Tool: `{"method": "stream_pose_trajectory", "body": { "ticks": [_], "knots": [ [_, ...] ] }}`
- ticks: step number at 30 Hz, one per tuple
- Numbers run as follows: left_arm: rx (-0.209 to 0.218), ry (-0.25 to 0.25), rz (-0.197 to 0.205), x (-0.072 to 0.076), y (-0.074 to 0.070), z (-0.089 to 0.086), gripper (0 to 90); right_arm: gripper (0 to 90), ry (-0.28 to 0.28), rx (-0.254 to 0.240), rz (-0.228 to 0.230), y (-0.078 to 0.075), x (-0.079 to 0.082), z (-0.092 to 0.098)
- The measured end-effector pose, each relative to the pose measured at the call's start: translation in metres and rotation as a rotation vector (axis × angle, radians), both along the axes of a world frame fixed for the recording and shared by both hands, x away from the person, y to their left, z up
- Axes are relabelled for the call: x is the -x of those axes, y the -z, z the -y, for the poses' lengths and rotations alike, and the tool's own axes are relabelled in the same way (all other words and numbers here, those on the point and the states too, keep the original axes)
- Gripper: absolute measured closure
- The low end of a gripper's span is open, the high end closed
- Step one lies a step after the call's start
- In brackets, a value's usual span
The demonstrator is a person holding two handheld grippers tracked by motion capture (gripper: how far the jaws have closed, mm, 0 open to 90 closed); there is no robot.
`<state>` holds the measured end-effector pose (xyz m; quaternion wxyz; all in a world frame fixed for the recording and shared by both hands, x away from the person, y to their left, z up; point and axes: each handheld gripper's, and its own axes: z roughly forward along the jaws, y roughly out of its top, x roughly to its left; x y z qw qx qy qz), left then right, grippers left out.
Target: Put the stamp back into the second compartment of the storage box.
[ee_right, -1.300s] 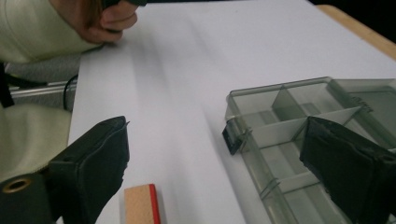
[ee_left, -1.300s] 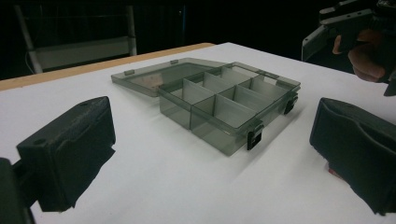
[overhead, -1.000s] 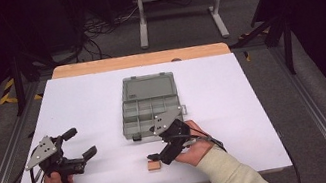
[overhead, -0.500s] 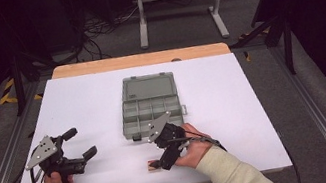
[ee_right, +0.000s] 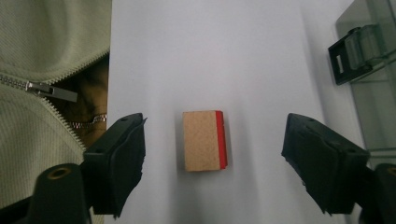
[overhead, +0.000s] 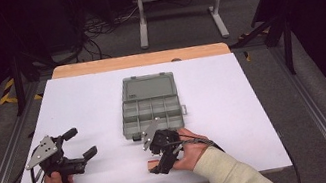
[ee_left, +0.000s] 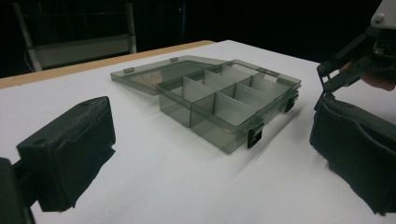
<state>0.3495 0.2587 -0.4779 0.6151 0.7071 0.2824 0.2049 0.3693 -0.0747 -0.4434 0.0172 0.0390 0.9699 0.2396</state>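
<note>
The desk, a white sheet over a wooden top, fills the middle of the high view. At its centre lies the grey compartment box, lid folded open toward the top of the frame, its divided tray nearer the person.

Against the frame 1 s ago, the right claw has tipped downward and drawn toward the lower edge of the desk: then it sat level just below the box's lower right corner, and now it points down at the small block near the bottom centre. The box and the left claw lie where they did.

The left claw rests at the lower left of the high view, its 2 jaws spread wide and holding nothing; in the left gripper view they stand at the 2 lower corners with the box between them farther off.

The small tan block with a red edge lies flat on the white surface. In the right gripper view it sits in the middle of the frame, between the right claw's 2 widely parted jaws, touching neither, red edge toward the right-hand jaw. A box latch shows at upper right.
</note>
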Motion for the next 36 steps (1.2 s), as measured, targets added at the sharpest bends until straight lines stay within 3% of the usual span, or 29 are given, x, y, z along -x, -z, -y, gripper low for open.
{"method": "stream_pose_trajectory", "body": {
  "ticks": [12, 22, 36],
  "knots": [
    [0.0, 0.0, 0.001, 0.0, 0.0, 0.0, 0.9, 46.5, -0.029, 0.095, -0.017, 0.009, 0.001, -0.008],
    [0.001, 0.0, 0.0, 0.0, 0.0, 0.0, 0.9, 64.8, -0.056, 0.134, -0.011, 0.012, 0.001, -0.011],
    [0.001, -0.001, 0.0, 0.0, 0.0, 0.0, 0.9, 65.5, -0.057, 0.129, 0.002, 0.011, 0.003, -0.011]
  ]
}}
